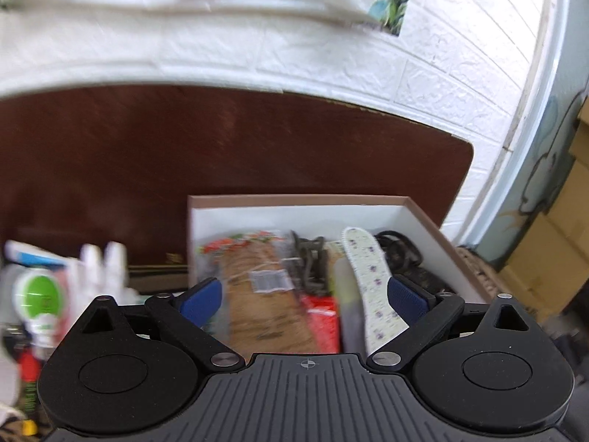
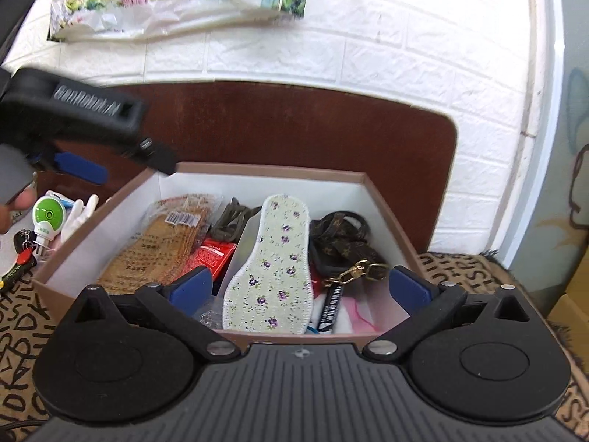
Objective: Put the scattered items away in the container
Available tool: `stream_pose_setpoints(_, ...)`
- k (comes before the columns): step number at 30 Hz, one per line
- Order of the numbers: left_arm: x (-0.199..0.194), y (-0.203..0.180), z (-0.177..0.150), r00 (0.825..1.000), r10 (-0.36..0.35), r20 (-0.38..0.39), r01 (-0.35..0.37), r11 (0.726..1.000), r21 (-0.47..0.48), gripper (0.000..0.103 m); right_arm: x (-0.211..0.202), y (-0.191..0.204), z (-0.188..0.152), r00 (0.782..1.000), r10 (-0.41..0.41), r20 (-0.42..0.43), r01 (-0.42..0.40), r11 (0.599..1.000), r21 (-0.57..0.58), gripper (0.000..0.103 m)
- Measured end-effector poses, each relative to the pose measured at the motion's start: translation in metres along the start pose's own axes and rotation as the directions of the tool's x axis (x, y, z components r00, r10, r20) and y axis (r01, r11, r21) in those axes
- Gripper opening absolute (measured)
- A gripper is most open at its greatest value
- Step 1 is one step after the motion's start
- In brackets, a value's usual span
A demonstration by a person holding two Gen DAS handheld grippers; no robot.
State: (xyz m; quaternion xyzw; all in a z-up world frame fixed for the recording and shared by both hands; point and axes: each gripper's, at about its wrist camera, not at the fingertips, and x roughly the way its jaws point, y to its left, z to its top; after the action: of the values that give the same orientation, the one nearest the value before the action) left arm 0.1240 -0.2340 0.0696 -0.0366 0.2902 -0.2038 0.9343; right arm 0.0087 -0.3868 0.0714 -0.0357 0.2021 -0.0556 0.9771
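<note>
One flowered fabric insole [image 2: 270,265] leans in the middle of the cardboard box [image 2: 257,173], long axis running from the near wall up toward the far wall, rounded heel highest. One packet of woven brown insoles [image 2: 154,250] lies by the box's left wall, one patterned strap [image 2: 342,243] by the right. Left gripper [image 1: 305,294] and right gripper [image 2: 300,287] both gape wide, grasping nothing.

Cardboard, cloth and polished wood

The cardboard box [image 2: 110,202] is matt brown outside, smooth white inside; the floral insole [image 2: 272,258] is woven cloth with a stitched edge (brown insoles [image 2: 154,254] sit in glossy wrap), before a glossy dark wood board [image 2: 294,125].
</note>
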Motion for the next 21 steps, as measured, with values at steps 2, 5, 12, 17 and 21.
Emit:
stream_pose_setpoints(2,-0.019,0.001,-0.010,1.000,0.014,0.011,-0.014,1.000,0.007,0.103,-0.015,-0.001,0.000,1.000,-0.005,0.010,0.005,1.000,-0.007,0.102)
stream_pose_setpoints(5,-0.041,0.001,-0.025,0.999,0.039,-0.002,-0.039,0.999,0.010,0.103,-0.037,-0.003,-0.001,1.000,0.000,0.003,0.000,1.000,-0.017,0.102)
stream_pose_setpoints(12,-0.074,-0.011,-0.069,0.994,0.086,-0.067,-0.084,0.996,0.034,0.103,-0.083,-0.002,-0.014,1.000,0.005,-0.020,-0.006,0.998,-0.055,0.102)
stream_pose_setpoints(17,-0.092,-0.023,-0.094,0.989,0.120,-0.082,-0.113,0.989,0.093,0.103,-0.104,-0.001,-0.028,0.999,0.004,-0.047,-0.007,0.998,-0.061,0.102)
stream_pose_setpoints(21,-0.103,-0.025,-0.108,0.986,0.130,-0.104,-0.119,0.988,0.101,0.103,-0.115,0.003,-0.036,0.997,0.017,-0.072,-0.021,0.998,-0.058,0.102)
